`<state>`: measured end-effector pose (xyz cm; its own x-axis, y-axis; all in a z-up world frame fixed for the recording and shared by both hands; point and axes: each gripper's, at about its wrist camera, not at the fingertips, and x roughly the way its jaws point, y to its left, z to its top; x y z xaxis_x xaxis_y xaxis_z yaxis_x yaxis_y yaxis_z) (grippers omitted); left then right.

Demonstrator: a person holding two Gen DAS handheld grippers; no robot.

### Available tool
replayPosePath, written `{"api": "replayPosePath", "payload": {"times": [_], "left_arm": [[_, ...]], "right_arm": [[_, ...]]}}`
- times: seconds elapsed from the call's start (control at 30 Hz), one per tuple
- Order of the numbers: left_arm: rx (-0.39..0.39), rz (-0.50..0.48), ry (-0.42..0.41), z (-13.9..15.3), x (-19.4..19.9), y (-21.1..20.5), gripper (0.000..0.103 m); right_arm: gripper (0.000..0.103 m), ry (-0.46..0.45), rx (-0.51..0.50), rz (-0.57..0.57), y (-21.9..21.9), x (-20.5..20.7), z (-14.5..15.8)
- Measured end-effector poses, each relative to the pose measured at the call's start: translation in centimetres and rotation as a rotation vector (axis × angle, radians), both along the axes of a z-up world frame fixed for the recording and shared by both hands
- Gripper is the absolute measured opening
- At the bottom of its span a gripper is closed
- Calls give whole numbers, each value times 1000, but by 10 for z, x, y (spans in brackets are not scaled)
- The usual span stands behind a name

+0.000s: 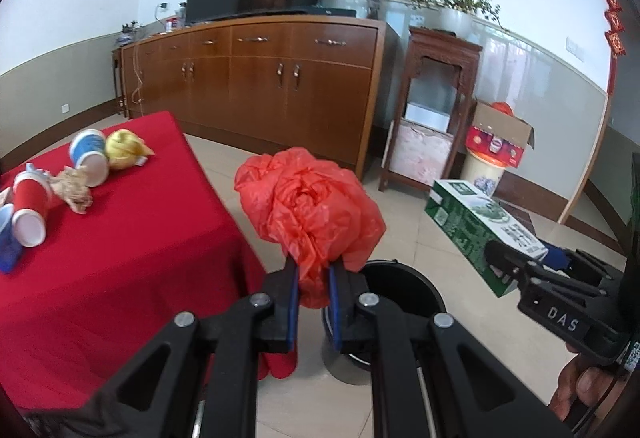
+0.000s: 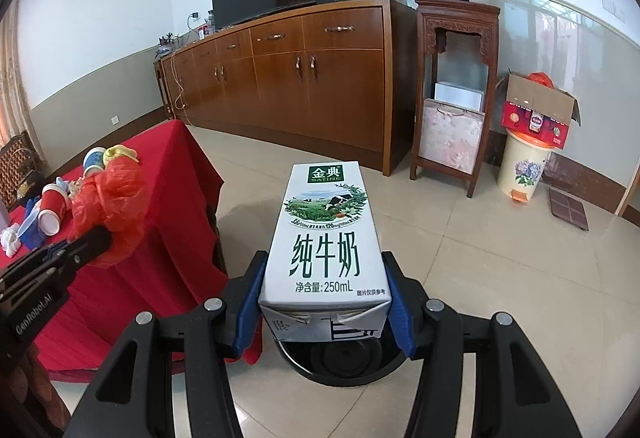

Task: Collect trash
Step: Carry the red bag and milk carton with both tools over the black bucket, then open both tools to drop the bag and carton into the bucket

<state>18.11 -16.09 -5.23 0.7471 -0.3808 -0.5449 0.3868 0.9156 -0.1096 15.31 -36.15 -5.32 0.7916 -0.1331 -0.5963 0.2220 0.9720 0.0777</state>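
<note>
Right now I have my left tool (image 1: 313, 274) pinching one crumpled red plastic bag (image 1: 310, 203) and my right tool (image 2: 324, 294) clamped on one milk carton (image 2: 326, 238), both above the single black bin (image 1: 404, 288) on the floor beside the table (image 1: 120, 270). Only my left view shows a hand (image 1: 588, 386) under the right tool, and three paper cups (image 1: 32, 205) on the table.

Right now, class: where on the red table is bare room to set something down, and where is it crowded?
The red tablecloth is bare along its near side and toward the corner by the black bin. The far side is crowded with paper cups, crumpled paper and a yellow wrapper.
</note>
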Motion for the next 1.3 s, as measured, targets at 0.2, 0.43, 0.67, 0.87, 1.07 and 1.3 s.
{"api": "replayPosePath", "payload": {"times": [0.2, 0.43, 0.67, 0.87, 1.07, 1.3], "left_arm": [[19, -28, 38, -18, 11, -28, 14], [32, -63, 136, -56, 25, -54, 14], [62, -82, 222, -98, 41, -83, 14], [64, -113, 227, -118, 47, -103, 14], [52, -32, 214, -128, 53, -88, 84], [108, 89, 170, -123, 47, -54, 89]], "right_arm": [[57, 37, 13, -1, -8, 12, -24], [57, 109, 26, 18, -28, 24, -64], [57, 186, 51, 44, -56, 39, -114], [57, 203, 73, 106, -63, 53, -145], [96, 224, -6, 109, -75, 64, -166], [98, 222, 70, -25, -100, 59, -161]]}}
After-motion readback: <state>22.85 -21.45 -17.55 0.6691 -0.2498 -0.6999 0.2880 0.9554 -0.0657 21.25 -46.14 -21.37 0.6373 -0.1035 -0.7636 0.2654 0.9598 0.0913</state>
